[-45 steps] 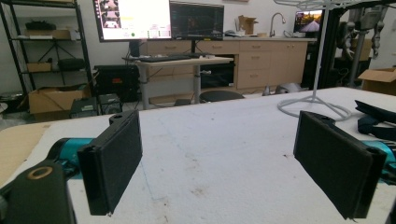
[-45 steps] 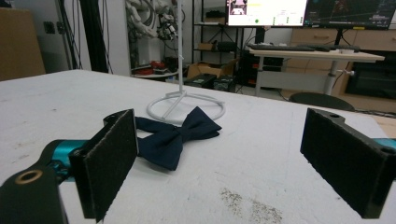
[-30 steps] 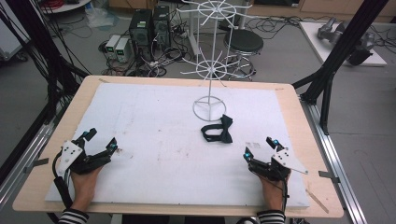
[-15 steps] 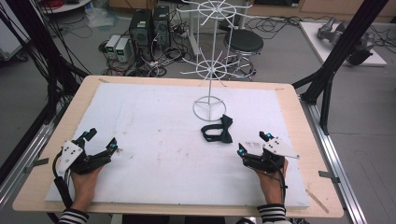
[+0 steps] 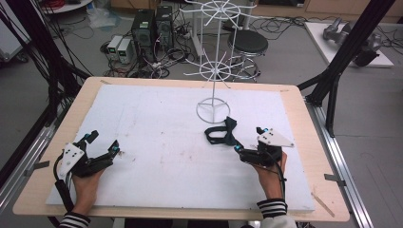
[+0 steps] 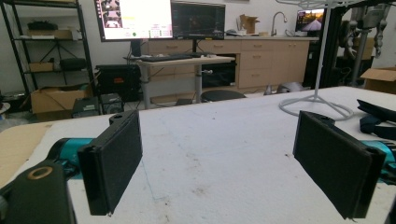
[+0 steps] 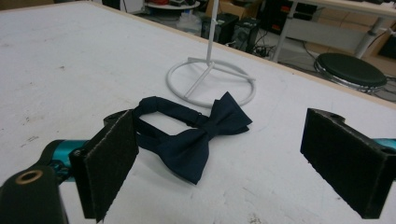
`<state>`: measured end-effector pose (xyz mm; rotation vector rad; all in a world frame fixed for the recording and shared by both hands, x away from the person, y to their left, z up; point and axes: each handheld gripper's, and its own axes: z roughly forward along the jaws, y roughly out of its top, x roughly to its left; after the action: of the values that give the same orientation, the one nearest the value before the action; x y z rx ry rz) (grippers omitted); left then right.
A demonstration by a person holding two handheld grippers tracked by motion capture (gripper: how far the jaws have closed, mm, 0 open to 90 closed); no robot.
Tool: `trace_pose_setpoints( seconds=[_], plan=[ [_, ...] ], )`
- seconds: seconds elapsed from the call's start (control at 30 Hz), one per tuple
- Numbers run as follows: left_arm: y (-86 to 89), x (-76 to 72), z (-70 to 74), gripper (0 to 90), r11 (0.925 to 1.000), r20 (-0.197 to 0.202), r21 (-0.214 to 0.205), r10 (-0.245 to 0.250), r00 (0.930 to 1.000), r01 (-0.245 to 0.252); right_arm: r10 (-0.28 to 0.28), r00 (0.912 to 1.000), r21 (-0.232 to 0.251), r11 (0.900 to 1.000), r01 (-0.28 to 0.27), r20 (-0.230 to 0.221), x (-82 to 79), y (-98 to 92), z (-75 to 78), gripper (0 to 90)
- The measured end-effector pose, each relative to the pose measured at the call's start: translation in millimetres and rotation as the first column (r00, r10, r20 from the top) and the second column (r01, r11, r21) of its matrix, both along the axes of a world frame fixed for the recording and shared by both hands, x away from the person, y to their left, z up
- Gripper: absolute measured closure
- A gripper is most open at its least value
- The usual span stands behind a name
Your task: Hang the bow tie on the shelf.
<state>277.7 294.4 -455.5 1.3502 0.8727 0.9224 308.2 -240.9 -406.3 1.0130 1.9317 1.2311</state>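
Right gripper [image 5: 249,142] moved fwd twd bow tie [image 5: 221,133], jaws wide apart.
Dark bow tie lies flat on white mat [image 5: 157,133], just in front of R jaws, beside white wire stand [image 5: 213,110] base; left gripper [image 5: 100,144] apart too, resting near L edge.

Bright even room light, slightly soft focus
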Motion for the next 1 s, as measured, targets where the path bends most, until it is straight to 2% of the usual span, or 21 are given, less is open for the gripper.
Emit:
trace_pose_setpoints(
  seconds=[0.03, 0.07, 0.13, 0.33, 0.63, 0.87, 1.0],
  plan=[
    [0.0, 0.0, 0.0, 15.9, 1.0, 0.0, 0.0, 0.0, 1.0, 0.0, 0.003, 0.9997, -0.015, 0.9999, -0.003, -0.023, 3.2, 4.1, -0.3, 10.3],
    [0.0, 0.1, 0.1, 15.9, 1.0, 0.0, 0.002, -0.001, 1.0, 0.001, 0.003, 0.9997, -0.015, 0.9999, -0.003, -0.023, 3.2, 4.1, -0.3, 10.3],
    [-0.3, 0.2, 0.0, 16.0, 1.0, 0.0, -0.001, 0.0, 1.0, 0.0, 0.01, 0.9984, -0.03, 0.9995, -0.012, -0.056, 8.9, 9.5, 0.2, 10.3],
    [-0.4, 0.3, 0.0, 15.9, 1.0, 0.001, 0.0, -0.001, 1.0, 0.001, 0.012, 0.9957, -0.044, 0.9989, -0.016, -0.092, 18.6, 18.2, 2.1, 10.3],
    [-0.4, 0.4, 0.0, 15.9, 1.0, -0.001, 0.0, -0.001, 1.0, 0.001, 0.014, 0.9862, -0.111, 0.9933, -0.033, -0.165, 33.4, 32.5, -3.5, 10.3],
    [-0.5, 0.4, 0.1, 16.0, 1.0, -0.002, 0.001, -0.002, 1.0, 0.002, 0.007, 0.9803, -0.14, 0.9896, -0.035, -0.197, 42.1, 38.8, -7.9, 10.3],
    [-0.4, 0.4, 0.2, 16.0, 1.0, -0.004, 0.001, -0.002, 1.0, 0.002, 0.004, 0.9777, -0.138, 0.9899, -0.034, -0.21, 45.3, 40.8, -8.1, 10.3]
  ],
)
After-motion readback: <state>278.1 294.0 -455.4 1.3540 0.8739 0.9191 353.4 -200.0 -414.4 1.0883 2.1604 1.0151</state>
